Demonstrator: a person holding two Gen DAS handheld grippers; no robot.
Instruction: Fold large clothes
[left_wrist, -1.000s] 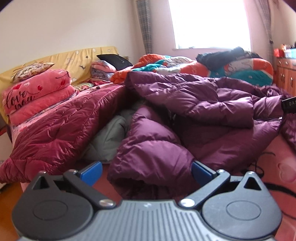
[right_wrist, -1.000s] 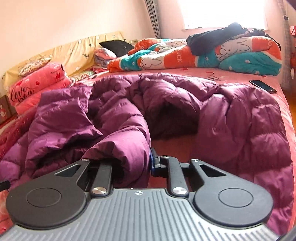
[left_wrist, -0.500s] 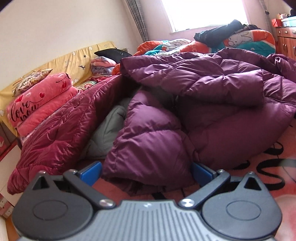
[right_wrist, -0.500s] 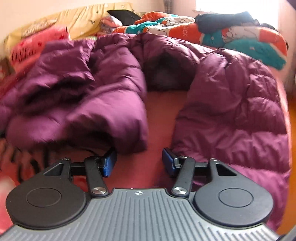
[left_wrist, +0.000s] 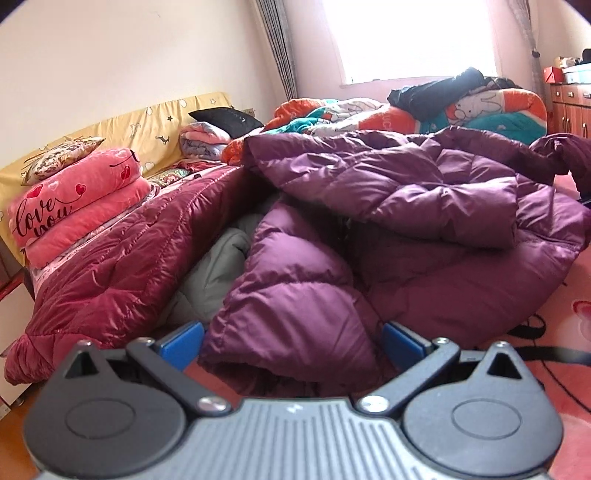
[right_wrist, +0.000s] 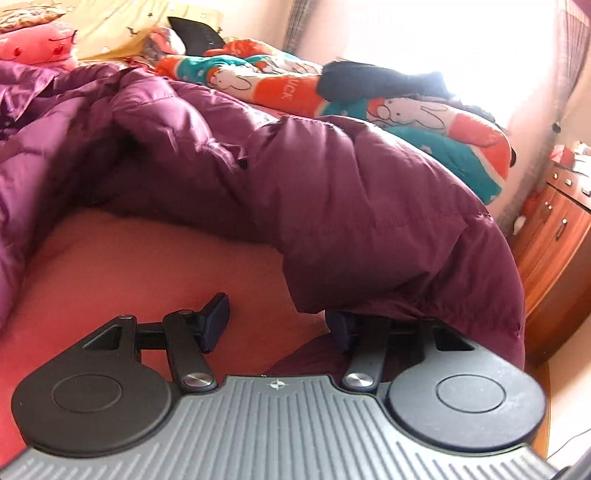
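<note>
Right wrist view: right gripper (right_wrist: 279, 325) open, purple down coat (right_wrist: 369, 206) just beside.

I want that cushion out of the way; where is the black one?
Left wrist view, upper left: the black cushion leans on the yellow headboard, atop folded blankets.

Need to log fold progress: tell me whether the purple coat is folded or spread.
Neither: the purple coat lies bunched on the bed, sleeve end between the left claw's pads.

A bright window (left_wrist: 410, 37) with a grey curtain (left_wrist: 277, 48) lights cream walls (left_wrist: 110, 55) and a wooden cabinet (left_wrist: 570, 107).
</note>
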